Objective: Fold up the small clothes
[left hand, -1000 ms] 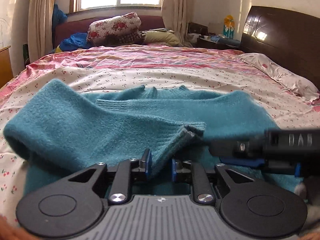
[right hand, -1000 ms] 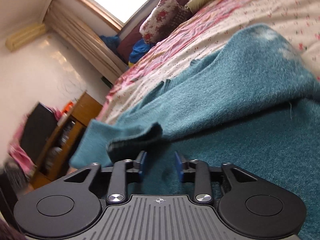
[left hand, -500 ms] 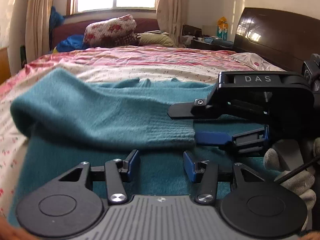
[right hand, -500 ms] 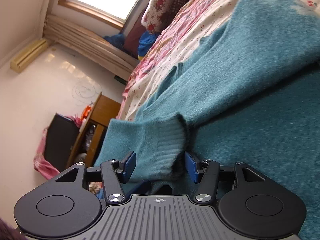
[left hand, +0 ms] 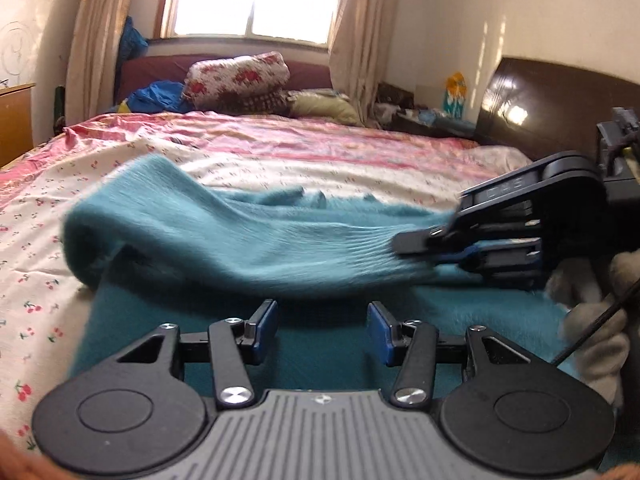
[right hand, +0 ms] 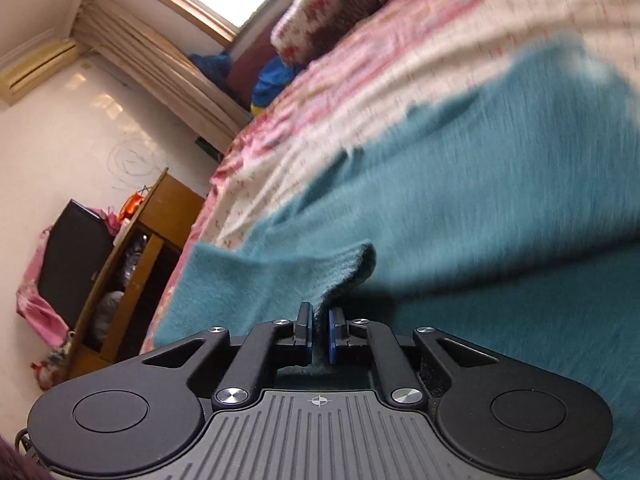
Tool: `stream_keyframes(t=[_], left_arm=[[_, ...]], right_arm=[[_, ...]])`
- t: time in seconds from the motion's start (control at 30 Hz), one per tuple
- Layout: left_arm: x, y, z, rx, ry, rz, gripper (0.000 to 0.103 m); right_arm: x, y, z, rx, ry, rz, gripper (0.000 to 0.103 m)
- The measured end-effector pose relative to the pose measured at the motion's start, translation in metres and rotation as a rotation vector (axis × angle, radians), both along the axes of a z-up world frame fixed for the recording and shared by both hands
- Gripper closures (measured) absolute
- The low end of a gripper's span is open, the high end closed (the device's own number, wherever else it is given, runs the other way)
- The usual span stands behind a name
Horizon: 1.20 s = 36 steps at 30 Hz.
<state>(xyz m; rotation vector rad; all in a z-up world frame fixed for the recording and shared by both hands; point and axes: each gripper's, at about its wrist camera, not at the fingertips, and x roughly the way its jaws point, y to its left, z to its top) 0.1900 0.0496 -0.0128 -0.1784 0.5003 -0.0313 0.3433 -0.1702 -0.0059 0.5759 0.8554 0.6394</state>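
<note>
Item: teal sweater (left hand: pixel 240 240), a fuzzy knit, lying on the bed (left hand: pixel 280 152) over the cherry-print sheet, its body spread flat just ahead of your left gripper.

Sleeve: one sleeve (left hand: pixel 304 248) is drawn across the body towards your right side; its ribbed cuff (right hand: pixel 352 268) is the part in your grip.

Right gripper (right hand: pixel 319 334): you have its blue pads pinched nearly together on the cuff, with the knit bunched between them. The left wrist view shows the same tool (left hand: pixel 480 240) side-on at the sleeve's end.

Left gripper (left hand: pixel 322 330): your jaws are opening and stand about half apart. Nothing is between them; they hang just above the sweater's body and grip nothing.

Done so far: judging by how it lies, the garment is laid out and one sleeve is partly brought over the front. The fold looks loose and humped at the shoulder end.

Left to do: you would still need to lay this sleeve flat, bring in the other sleeve (not clearly visible), then fold the body. Early stage, by my estimate.

Other hand detail: your gloved hand (left hand: pixel 596 320) shows at the right edge, behind the right tool.

Writing, right tool: raised letters on its side, blurred here; you cannot read them reliably.

Writing, elsewhere: a yellow and blue package (left hand: pixel 454 96) stands near the headboard (left hand: pixel 560 112); its print is too small to read. No label shows on the sweater.
</note>
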Motion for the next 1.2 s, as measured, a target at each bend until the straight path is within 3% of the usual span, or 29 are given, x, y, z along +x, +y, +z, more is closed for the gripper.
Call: stream_keyframes(t=[0.2, 0.3, 0.43, 0.53, 0.6, 0.83, 0.93, 1.03, 1.2], left_arm=[[-0.001, 0.016, 0.003, -0.036, -0.038, 0.047, 0.041], [0.0, 0.018, 0.002, -0.035, -0.042, 0.057, 0.038], [0.005, 0.016, -0.003, -0.004, -0.024, 0.062, 0.035], [0.01, 0.016, -0.009, 0.014, 0.01, 0.067, 0.035], [0.013, 0.016, -0.012, 0.027, 0.04, 0.074, 0.035], [0.007, 0.028, 0.001, 0.039, -0.022, 0.132, 0.033], [0.013, 0.041, -0.003, 0.044, 0.032, 0.193, 0.032], [0.013, 0.053, -0.006, -0.024, 0.058, 0.208, 0.032], [0.006, 0.05, 0.009, -0.001, -0.01, 0.197, 0.031]], right_arm=[[0.009, -0.03, 0.045, -0.066, -0.146, -0.098, 0.096], [0.018, -0.049, 0.052, -0.131, -0.187, -0.161, 0.096], [0.029, -0.06, 0.033, -0.285, -0.182, -0.224, 0.096], [0.033, -0.051, 0.003, -0.388, -0.103, -0.193, 0.094], [0.029, -0.041, -0.005, -0.449, -0.146, -0.18, 0.093], [0.028, -0.035, 0.019, -0.501, -0.219, -0.191, 0.09], [0.032, -0.031, 0.015, -0.569, -0.194, -0.164, 0.089], [0.026, -0.033, 0.019, -0.573, -0.204, -0.197, 0.089], [0.001, -0.029, 0.041, -0.545, -0.325, -0.195, 0.089]])
